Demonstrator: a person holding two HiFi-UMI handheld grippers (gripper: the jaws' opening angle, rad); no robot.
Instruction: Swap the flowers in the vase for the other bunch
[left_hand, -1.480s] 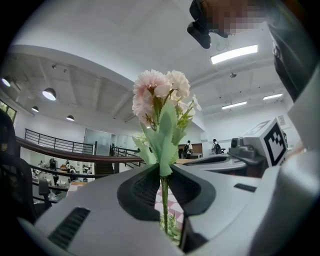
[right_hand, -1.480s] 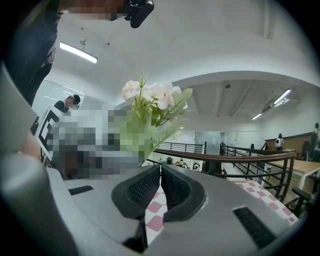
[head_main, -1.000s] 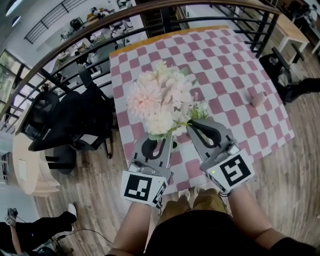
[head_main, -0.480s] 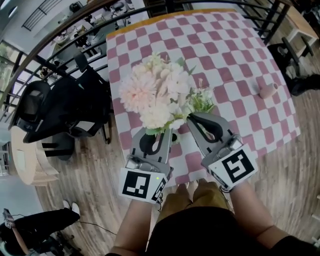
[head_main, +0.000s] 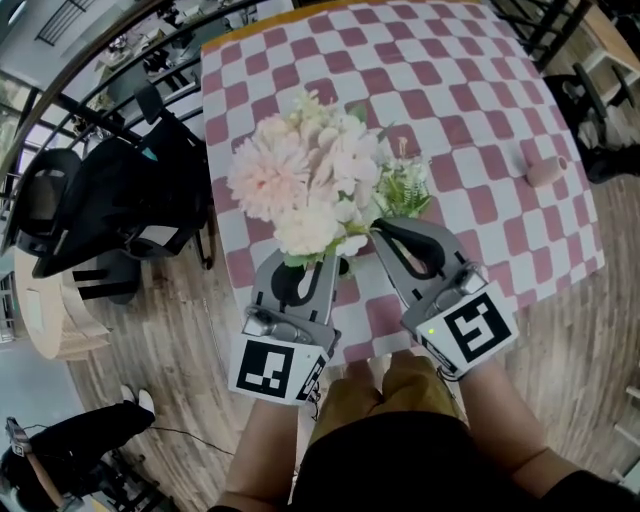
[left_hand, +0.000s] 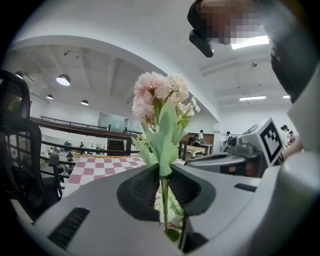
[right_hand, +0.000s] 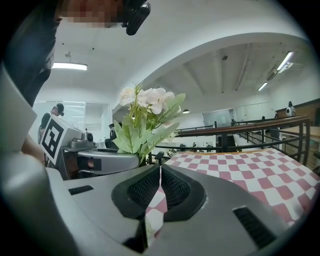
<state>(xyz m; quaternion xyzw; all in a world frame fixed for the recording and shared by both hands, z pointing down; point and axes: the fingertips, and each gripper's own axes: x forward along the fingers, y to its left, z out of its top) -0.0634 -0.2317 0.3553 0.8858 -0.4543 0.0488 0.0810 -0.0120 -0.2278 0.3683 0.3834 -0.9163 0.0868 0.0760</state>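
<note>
A big bunch of pale pink and white flowers stands upright over the near edge of the checked table. My left gripper is shut on its green stem, and the blooms rise above the jaws. My right gripper is close beside it on the right, shut to a thin slit with no stem seen in it. A smaller white and fern-green bunch sits just past its tip; I cannot tell whether it is touched. A small pink vase stands far right on the table.
A black office chair stands left of the table, by a dark railing. Wooden floor runs along the table's near and right edges. A round wooden stand is at the left edge, and a person's legs show at bottom left.
Both grippers and the pink bunch have sunk a little toward the table, side by side. The left grip on the stem looks the same.
</note>
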